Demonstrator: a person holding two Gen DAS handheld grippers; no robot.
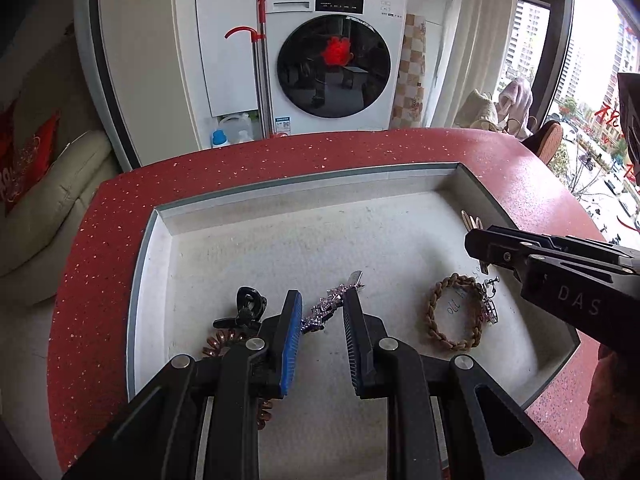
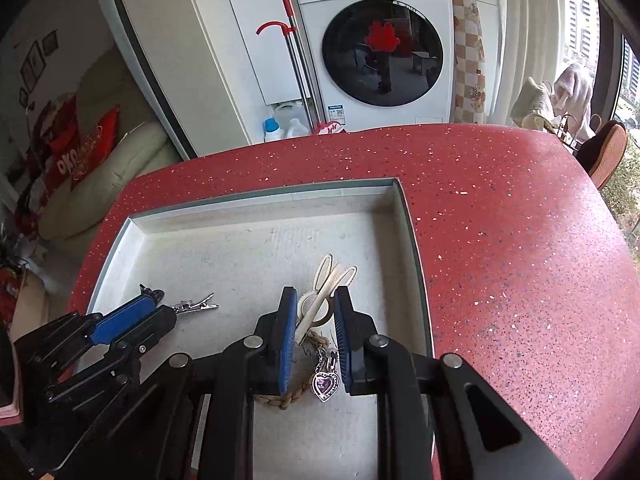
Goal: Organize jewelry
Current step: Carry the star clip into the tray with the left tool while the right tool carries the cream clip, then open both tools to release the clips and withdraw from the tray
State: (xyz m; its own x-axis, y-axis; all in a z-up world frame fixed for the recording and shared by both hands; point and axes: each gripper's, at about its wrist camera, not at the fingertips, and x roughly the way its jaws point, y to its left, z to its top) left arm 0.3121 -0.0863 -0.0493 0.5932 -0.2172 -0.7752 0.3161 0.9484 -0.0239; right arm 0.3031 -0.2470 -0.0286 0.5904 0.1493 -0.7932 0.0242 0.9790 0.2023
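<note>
A recessed white tray (image 1: 304, 186) (image 2: 260, 198) holds the jewelry. My left gripper (image 1: 322, 296) (image 2: 162, 304) is open and hovers over a sparkly silver hair clip (image 1: 326, 308) (image 2: 196, 304) that lies slantwise under the gap. Left of it are a black claw clip (image 1: 248, 306) and a copper coil hair tie (image 1: 219, 345). My right gripper (image 2: 315, 292) (image 1: 478, 246) is open above a cream hair clip (image 2: 334, 276) (image 1: 472, 222). Under its pads lie a braided tan ring (image 2: 280, 399) (image 1: 456, 320) and a purple heart earring (image 2: 326, 384) (image 1: 490, 306).
The tray is sunk into a red speckled table (image 1: 100, 280) (image 2: 500, 240). Beyond the far edge stand a washing machine (image 1: 334, 56) (image 2: 384, 52) and a red-handled mop (image 1: 260, 60). A cream sofa (image 1: 48, 208) is on the left, a window (image 1: 592, 80) on the right.
</note>
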